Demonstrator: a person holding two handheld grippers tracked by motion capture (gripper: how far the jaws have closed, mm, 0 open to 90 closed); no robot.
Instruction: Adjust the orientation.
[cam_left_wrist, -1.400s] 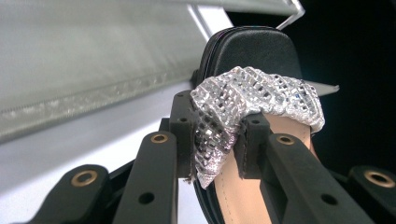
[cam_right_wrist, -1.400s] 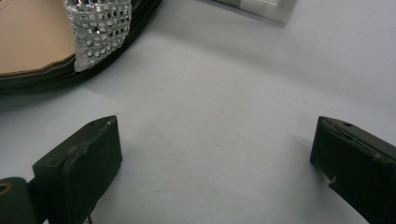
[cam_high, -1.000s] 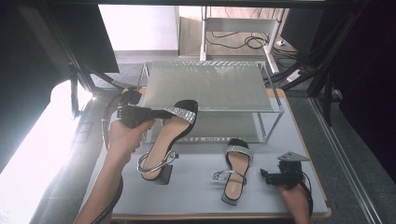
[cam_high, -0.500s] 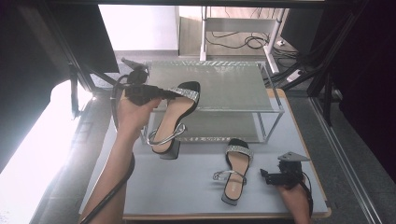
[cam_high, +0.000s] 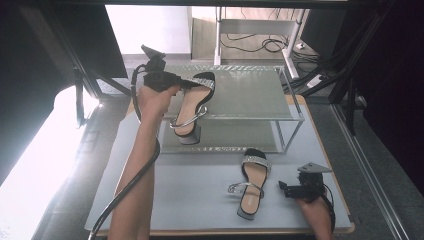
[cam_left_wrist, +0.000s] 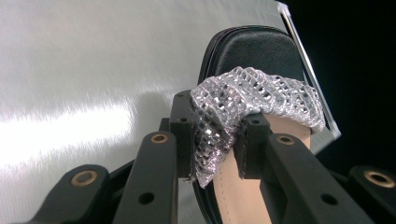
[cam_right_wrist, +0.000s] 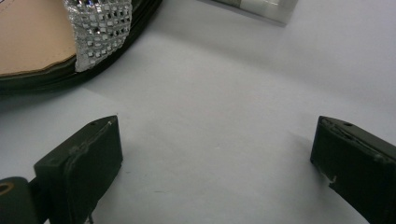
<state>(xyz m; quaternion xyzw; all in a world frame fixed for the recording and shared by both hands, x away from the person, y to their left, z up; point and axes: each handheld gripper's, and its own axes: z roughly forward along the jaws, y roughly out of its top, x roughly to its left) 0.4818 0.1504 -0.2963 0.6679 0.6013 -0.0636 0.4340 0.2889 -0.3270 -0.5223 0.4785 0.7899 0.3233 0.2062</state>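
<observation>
My left gripper (cam_high: 184, 83) is shut on the silver rhinestone toe strap (cam_left_wrist: 243, 100) of a black heeled sandal (cam_high: 192, 107), which hangs tilted over the left part of the glass rack's top shelf (cam_high: 250, 95). In the left gripper view the pads (cam_left_wrist: 184, 135) pinch the strap on both sides. A matching sandal (cam_high: 252, 182) lies flat on the grey mat, toe toward the rack. My right gripper (cam_high: 284, 189) rests on the mat just right of that sandal, open, with bare mat between its fingers (cam_right_wrist: 81, 158); the sandal's strap (cam_right_wrist: 100, 28) lies ahead on the left.
The two-tier rack has a metal frame (cam_high: 292, 120) and a lower shelf (cam_high: 235, 137). The grey mat (cam_high: 185, 195) lies on a wooden table. Cables and stand legs (cam_high: 260, 42) lie beyond the rack. A cable (cam_high: 127, 187) trails along my left forearm.
My left hand has carried the sandal up and away from me, from the mat in front of the rack to over the top shelf. The right gripper and the other sandal kept still.
</observation>
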